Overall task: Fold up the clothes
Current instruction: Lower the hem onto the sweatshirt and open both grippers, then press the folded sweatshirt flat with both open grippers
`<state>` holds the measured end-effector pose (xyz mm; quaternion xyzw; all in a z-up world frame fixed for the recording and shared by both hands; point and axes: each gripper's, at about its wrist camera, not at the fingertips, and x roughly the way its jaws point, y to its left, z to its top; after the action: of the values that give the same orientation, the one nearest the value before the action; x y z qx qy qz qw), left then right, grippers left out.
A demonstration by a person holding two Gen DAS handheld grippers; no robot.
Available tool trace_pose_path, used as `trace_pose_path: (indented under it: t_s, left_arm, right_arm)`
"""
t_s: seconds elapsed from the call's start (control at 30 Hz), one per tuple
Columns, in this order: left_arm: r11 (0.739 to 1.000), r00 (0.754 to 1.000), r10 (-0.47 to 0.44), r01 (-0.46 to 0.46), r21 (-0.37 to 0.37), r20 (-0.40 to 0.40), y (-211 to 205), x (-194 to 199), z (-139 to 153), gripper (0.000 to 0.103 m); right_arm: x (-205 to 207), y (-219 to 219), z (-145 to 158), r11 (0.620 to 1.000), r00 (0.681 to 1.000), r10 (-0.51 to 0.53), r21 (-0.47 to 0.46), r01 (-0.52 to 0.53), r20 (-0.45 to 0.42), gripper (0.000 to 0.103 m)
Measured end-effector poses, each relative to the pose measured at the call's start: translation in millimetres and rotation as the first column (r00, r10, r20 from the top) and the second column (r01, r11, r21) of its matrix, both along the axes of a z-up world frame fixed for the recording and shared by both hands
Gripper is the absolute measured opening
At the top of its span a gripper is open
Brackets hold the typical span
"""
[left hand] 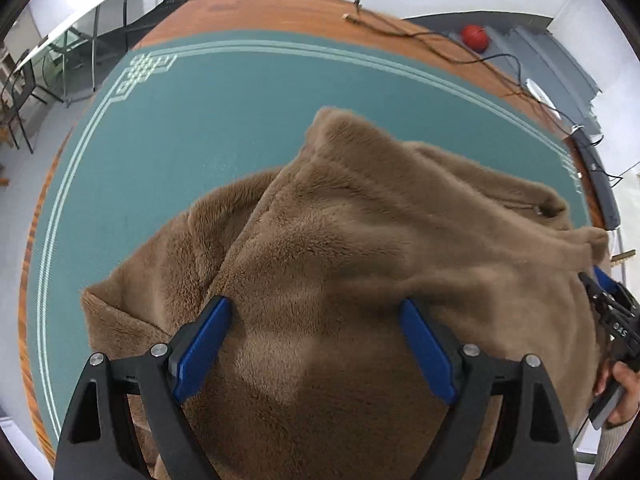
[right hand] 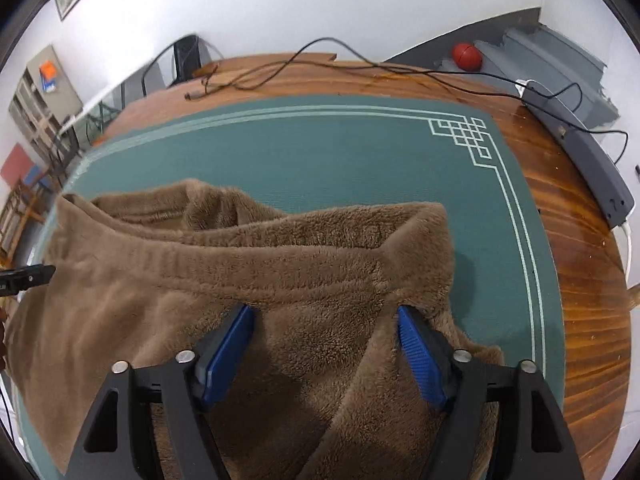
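With the left gripper (left hand: 316,316) and right gripper (right hand: 325,324) both spread over the fluffy brown fleece garment (left hand: 340,248) on the counter (left hand: 248,8), grasping comes next: pinch fabric before folding.

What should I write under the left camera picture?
Open left tongs hover over a fluffy brown garment on a green mat.

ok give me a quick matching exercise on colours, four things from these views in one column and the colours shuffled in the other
Things:
1. fleece garment
2. mat
3. ball
4. pads of the right tongs

Colours:
A. red
B. blue
C. brown
D. teal with pale border lines

Pairs: 1-C, 2-D, 3-A, 4-B
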<state>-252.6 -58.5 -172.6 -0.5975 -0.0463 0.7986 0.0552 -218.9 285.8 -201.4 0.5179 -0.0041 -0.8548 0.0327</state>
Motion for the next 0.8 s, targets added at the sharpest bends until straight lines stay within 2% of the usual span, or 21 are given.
trace_pose_path:
  t_s: [0.13, 0.4, 0.63, 0.8]
  left_arm:
    - [1.0, 1.0, -0.004, 0.004, -0.016, -0.004, 1.9, 2.0, 1.3, 0.089]
    - [0.999, 0.997, 0.035, -0.034, 0.024, -0.069, -14.8, 37.1, 34.1, 0.089]
    - [0.999, 0.997, 0.031, -0.03, 0.018, -0.075, -20.8, 81.2, 34.7, 0.089]
    - [0.999, 0.997, 0.033, -0.033, -0.002, -0.067, -21.3, 90.8, 21.1, 0.089]
  right_arm:
    - [7.0, 0.2, 5.0, 1.0, 1.0, -0.001, 0.006, 0.001, -0.012, 0.08]
    - [66.7, 35.8, 39.7, 0.984, 0.986, -0.131, -0.133, 0.117, -0.104, 0.08]
    - [140.9, 82.3, 31.0, 0.937, 0.961, -0.277, -0.227, 0.266, -0.017, 0.08]
    - [183.4, 93.7, 15.7, 0.889, 0.938, -0.341, -0.304, 0.342, 0.059, 0.08]
